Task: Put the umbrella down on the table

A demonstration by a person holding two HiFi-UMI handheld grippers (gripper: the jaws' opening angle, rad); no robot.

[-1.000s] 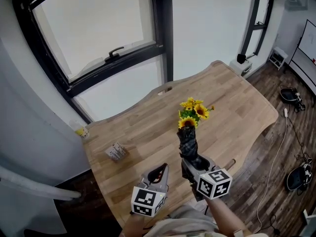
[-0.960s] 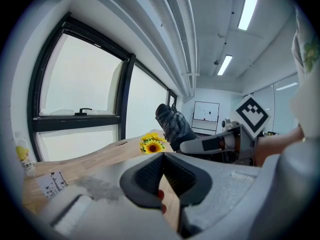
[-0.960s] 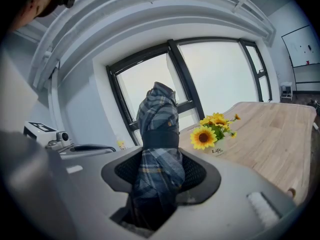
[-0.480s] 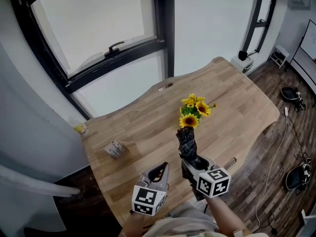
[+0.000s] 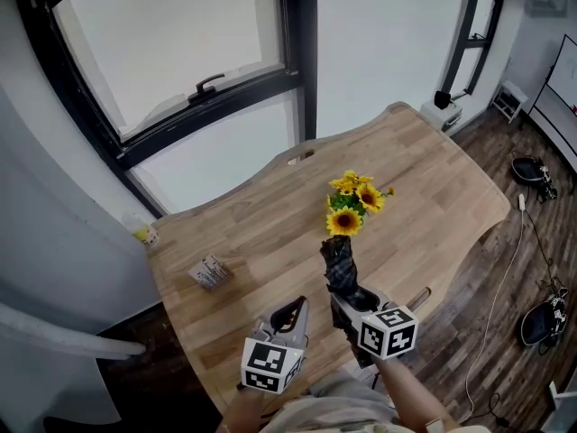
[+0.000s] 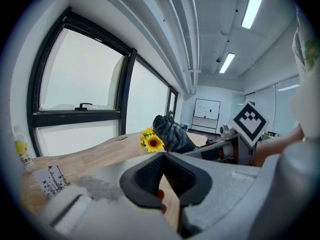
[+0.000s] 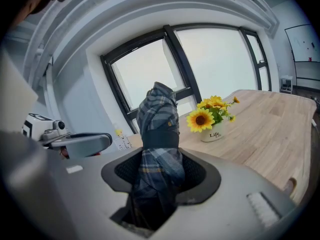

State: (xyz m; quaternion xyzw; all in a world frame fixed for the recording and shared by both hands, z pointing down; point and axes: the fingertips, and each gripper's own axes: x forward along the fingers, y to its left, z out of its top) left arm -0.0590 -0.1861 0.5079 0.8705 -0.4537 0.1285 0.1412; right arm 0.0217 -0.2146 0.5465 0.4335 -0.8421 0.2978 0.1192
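Note:
A folded dark plaid umbrella (image 5: pixel 341 262) stands almost upright above the near part of the wooden table (image 5: pixel 270 233). My right gripper (image 5: pixel 345 298) is shut on its lower part. In the right gripper view the umbrella (image 7: pixel 159 129) rises from between the pads of the right gripper (image 7: pixel 160 171). My left gripper (image 5: pixel 296 307) hovers just left of it, its tips touching and nothing in them. In the left gripper view the left gripper (image 6: pixel 163 156) is shut, with the umbrella (image 6: pixel 172 133) off to the right.
A pot of sunflowers (image 5: pixel 356 201) stands mid-table just beyond the umbrella. A small printed box (image 5: pixel 210 273) lies at the table's left. A yellow-capped bottle (image 5: pixel 144 233) sits at the window wall. The table's right edge drops to a floor with cables.
My right gripper has sunk a little with the umbrella still in it. The left gripper has kept still.

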